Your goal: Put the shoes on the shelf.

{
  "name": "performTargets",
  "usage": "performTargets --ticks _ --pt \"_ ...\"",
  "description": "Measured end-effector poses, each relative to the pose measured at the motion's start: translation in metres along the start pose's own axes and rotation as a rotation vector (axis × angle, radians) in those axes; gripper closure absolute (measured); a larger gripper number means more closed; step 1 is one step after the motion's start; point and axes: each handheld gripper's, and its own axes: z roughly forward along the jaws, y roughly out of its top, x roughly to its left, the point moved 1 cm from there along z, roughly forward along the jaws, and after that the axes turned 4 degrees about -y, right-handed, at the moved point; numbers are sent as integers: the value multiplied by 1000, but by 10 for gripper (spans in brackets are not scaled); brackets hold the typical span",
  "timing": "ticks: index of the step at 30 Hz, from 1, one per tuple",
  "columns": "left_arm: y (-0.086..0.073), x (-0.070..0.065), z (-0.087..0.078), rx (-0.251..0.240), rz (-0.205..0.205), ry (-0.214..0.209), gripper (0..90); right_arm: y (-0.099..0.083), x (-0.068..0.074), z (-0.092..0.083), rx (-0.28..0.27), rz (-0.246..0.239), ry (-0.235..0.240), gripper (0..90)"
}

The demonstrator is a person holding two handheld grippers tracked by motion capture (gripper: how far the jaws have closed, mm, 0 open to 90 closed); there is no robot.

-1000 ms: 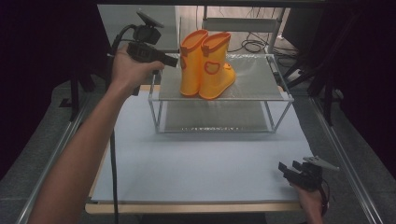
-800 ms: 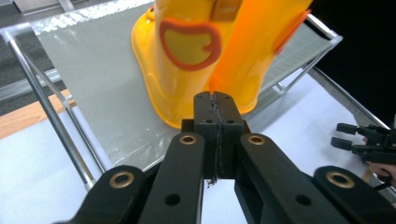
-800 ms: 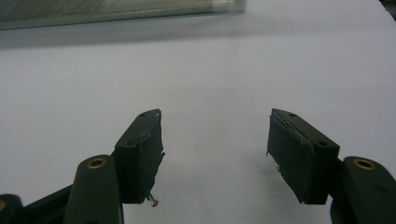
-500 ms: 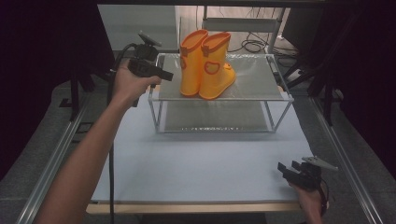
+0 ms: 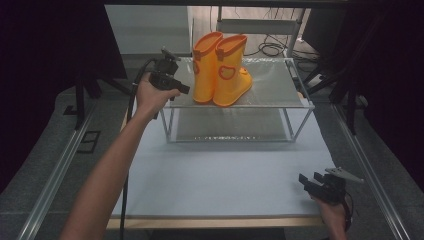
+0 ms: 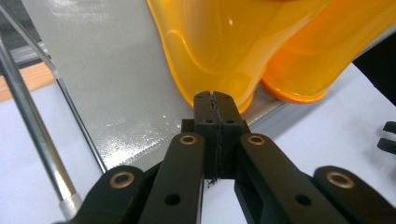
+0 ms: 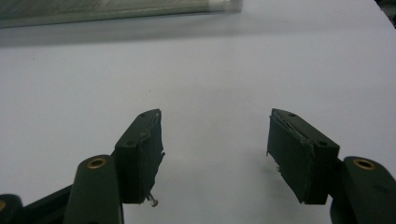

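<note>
While the right gripper (image 5: 320, 186) idles apart-jawed near the table's (image 5: 225, 175) front edge, the left gripper (image 5: 172, 86), jaws pressed together and empty, has dropped beside the rack (image 5: 270, 90), seemingly nosing toward the yellow boots (image 5: 220, 67) standing there.

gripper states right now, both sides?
Left tool: closed, holding nothing, tips just short of the yellow boots.
Right tool: open, empty, above the white table.

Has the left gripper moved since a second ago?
Yes. The left gripper has come down and slightly right against the rack's top shelf, from above its left corner to level with it, jaws shut beside the yellow boots.
</note>
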Motion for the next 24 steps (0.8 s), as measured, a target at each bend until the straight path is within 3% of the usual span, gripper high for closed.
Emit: performTargets --ticks 8,10,13,16,20,24 --pt "-3 9 25 4 -48 14 900 0 0 1 1 -2 -6 355" --pt "-4 9 33 13 -59 -4 900 -1 0 1 0 -4 -7 355" --pt "-3 7 34 5 -62 -8 900 0 -1 0 0 0 -7 355" --pt "-4 4 35 0 -67 -41 900 0 -1 0 -1 5 -7 354" --pt "-3 -1 37 -9 -69 -30 900 0 0 0 -3 1 -3 355" --pt "-3 -7 38 -7 -59 -51 900 1 3 0 -6 2 3 355"
